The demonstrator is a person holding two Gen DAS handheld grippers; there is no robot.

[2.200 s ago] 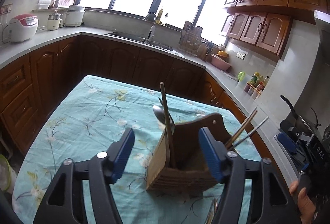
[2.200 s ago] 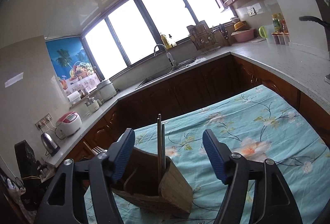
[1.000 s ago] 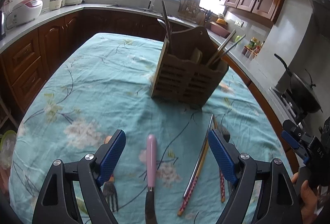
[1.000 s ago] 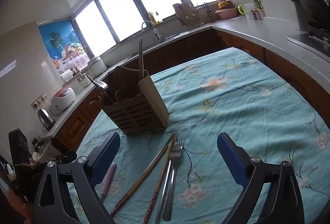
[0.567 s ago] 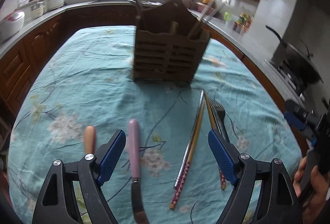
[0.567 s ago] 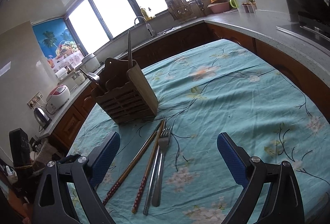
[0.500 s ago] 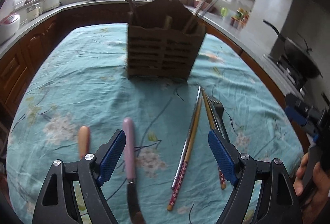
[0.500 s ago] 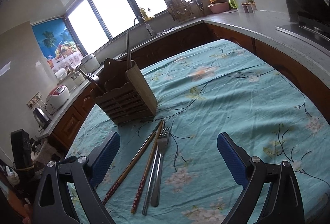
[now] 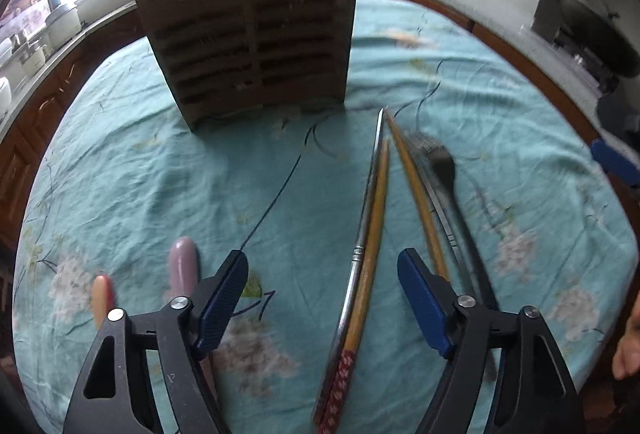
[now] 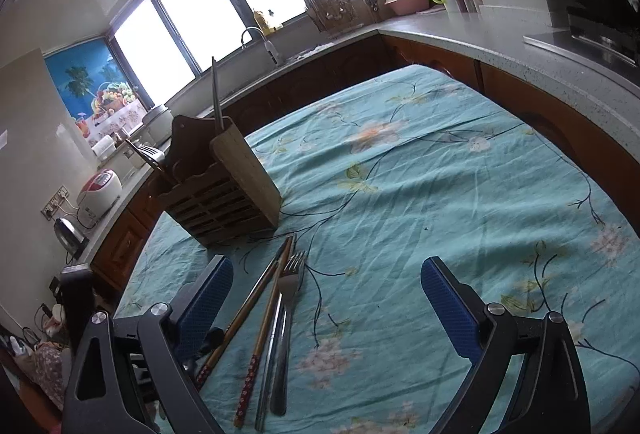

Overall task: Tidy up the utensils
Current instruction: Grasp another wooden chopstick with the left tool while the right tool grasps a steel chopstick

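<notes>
A slatted wooden utensil holder (image 9: 248,34) stands on the teal flowered tablecloth (image 9: 140,162) with several utensils upright in it. In front of it lie a metal chopstick (image 9: 366,202), a wooden chopstick with a red patterned end (image 9: 372,246), a second wooden chopstick (image 9: 416,190) and a fork (image 9: 442,166). My left gripper (image 9: 320,270) hangs low over the first two chopsticks. Its jaws are closing with that pair between them, pads apart from it. My right gripper (image 10: 326,290) is open above the fork (image 10: 286,298) and chopsticks (image 10: 260,298), holding nothing. The holder (image 10: 224,190) stands beyond it.
A pink-handled knife (image 9: 182,262) and an orange-handled utensil (image 9: 102,294) lie left of the left gripper. A person's hand (image 9: 628,346) shows at the right edge. A counter (image 10: 540,46) with a stove and a wok (image 9: 592,34) runs along the table's right side.
The left gripper has swung right and down, from over the pink knife to over the chopstick pair, and its jaws have narrowed. The right gripper has sunk slightly.
</notes>
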